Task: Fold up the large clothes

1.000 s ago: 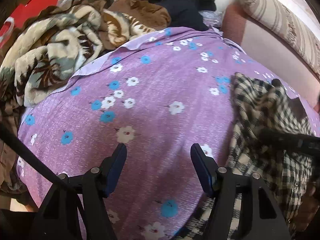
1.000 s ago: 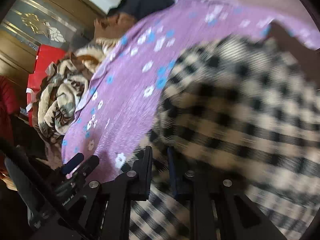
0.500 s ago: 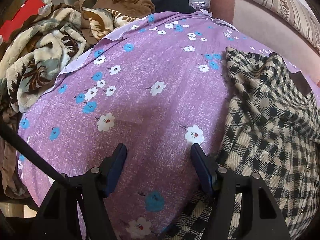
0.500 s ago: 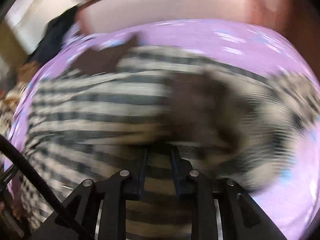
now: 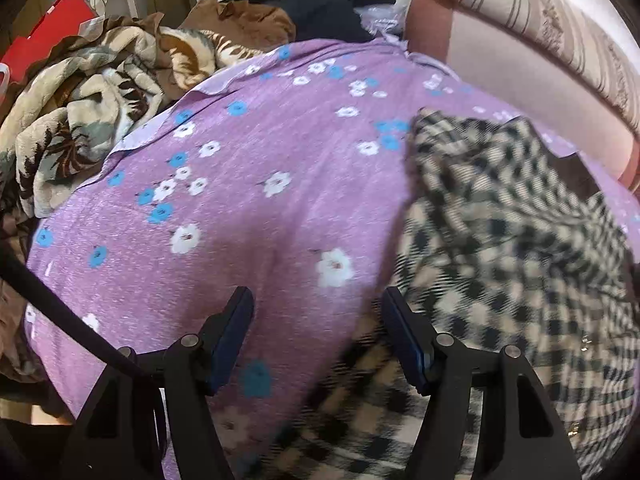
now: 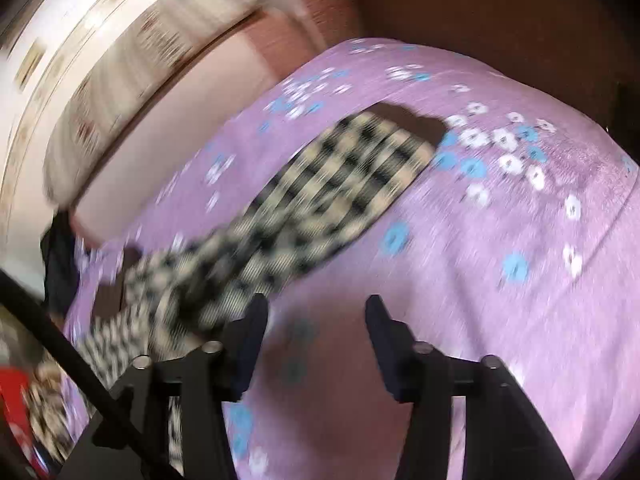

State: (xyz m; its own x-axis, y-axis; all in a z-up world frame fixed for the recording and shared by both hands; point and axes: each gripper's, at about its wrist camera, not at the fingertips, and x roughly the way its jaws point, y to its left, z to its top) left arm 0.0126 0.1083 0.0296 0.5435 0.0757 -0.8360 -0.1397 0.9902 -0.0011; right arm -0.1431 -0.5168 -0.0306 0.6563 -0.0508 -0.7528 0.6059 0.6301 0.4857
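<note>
A black-and-cream checked garment (image 5: 500, 248) lies crumpled on the purple flowered bedsheet (image 5: 260, 184), at the right of the left wrist view. My left gripper (image 5: 318, 312) is open and empty just above the sheet, its right finger at the garment's left edge. In the right wrist view a long part of the checked garment (image 6: 320, 200) stretches across the sheet (image 6: 500, 280), with a brown patch at its far end. My right gripper (image 6: 316, 320) is open and empty, just right of the garment's near part. The right wrist view is blurred.
A heap of brown and cream patterned blankets (image 5: 80, 120) lies at the bed's left edge. Dark clothes (image 5: 332, 4) are piled at the far end. A pink headboard with a striped bolster (image 5: 560, 40) runs along the right. A red box (image 5: 44, 44) stands far left.
My right gripper was shut on the checked garment; now it is open and clear of the cloth, swung to the right. The garment now lies spread further over the sheet.
</note>
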